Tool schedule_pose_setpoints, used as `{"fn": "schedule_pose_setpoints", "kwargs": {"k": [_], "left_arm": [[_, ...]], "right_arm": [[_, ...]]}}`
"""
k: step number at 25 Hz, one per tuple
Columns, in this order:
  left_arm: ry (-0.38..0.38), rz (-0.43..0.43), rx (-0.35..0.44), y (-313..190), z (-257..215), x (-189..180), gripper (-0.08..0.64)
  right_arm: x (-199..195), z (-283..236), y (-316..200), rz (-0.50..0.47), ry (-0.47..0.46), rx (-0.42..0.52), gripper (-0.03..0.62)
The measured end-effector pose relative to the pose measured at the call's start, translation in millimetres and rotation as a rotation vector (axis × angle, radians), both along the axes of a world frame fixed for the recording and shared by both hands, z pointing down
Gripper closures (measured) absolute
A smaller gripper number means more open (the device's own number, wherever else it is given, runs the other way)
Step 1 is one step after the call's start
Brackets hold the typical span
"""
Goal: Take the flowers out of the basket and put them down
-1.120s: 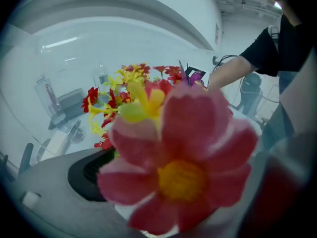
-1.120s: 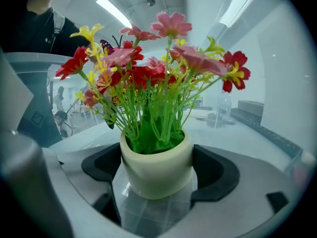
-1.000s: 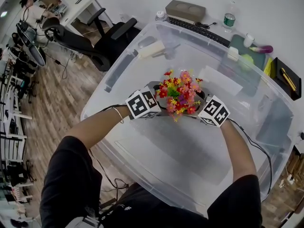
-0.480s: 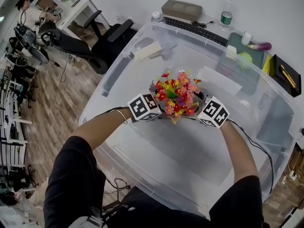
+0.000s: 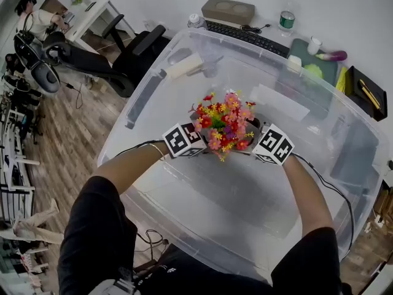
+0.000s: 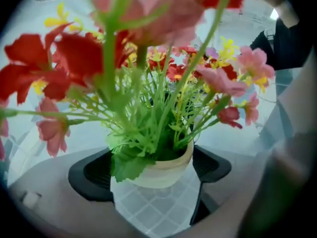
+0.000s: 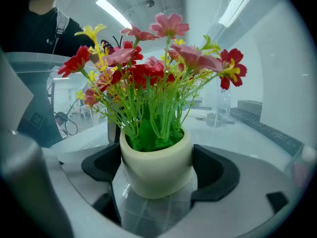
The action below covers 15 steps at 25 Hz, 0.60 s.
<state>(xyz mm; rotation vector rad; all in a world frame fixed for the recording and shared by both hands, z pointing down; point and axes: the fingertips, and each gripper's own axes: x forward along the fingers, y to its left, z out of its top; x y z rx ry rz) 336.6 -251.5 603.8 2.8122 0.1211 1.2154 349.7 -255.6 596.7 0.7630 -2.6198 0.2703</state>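
A cream pot (image 7: 157,168) of red, pink and yellow artificial flowers (image 5: 224,123) hangs over the inside of the big clear plastic bin (image 5: 142,97). Both grippers clamp it from opposite sides. My left gripper (image 5: 202,139) is shut on the pot (image 6: 163,166), its dark pads (image 6: 89,175) pressed to the pot's sides. My right gripper (image 5: 250,141) is likewise shut on the pot, its pads (image 7: 213,175) hugging the cream wall. In the head view the blooms hide the pot and the jaw tips. The pot's base shows above the bin's clear floor in both gripper views.
The bin sits on a white desk. Behind it lie a keyboard (image 5: 245,34), a brown box (image 5: 227,10), a water bottle (image 5: 285,20) and a green mat (image 5: 314,66). A black tray (image 5: 368,97) is at the right, an office chair (image 5: 92,57) at the left.
Both grippers keep their hold on the pot. Pot and grippers have drifted slightly left in the head view as the view shifted.
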Motion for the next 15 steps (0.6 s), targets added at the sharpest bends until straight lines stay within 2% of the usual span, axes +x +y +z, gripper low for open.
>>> {"fn": "schedule_pose_setpoints", "kwargs": {"k": [7,15], "left_arm": [[0.015,0.005,-0.020,1.3,2.4,1.7,0.081],[-0.001,0.017,-0.009,1.3,1.6,2.5,0.086]], "right_arm": [[0.3,1.6,0.3,0.001,-0.006,-0.002,0.133],[1.7,0.7,2.1,0.008,-0.012,-0.002,0.133]]}}
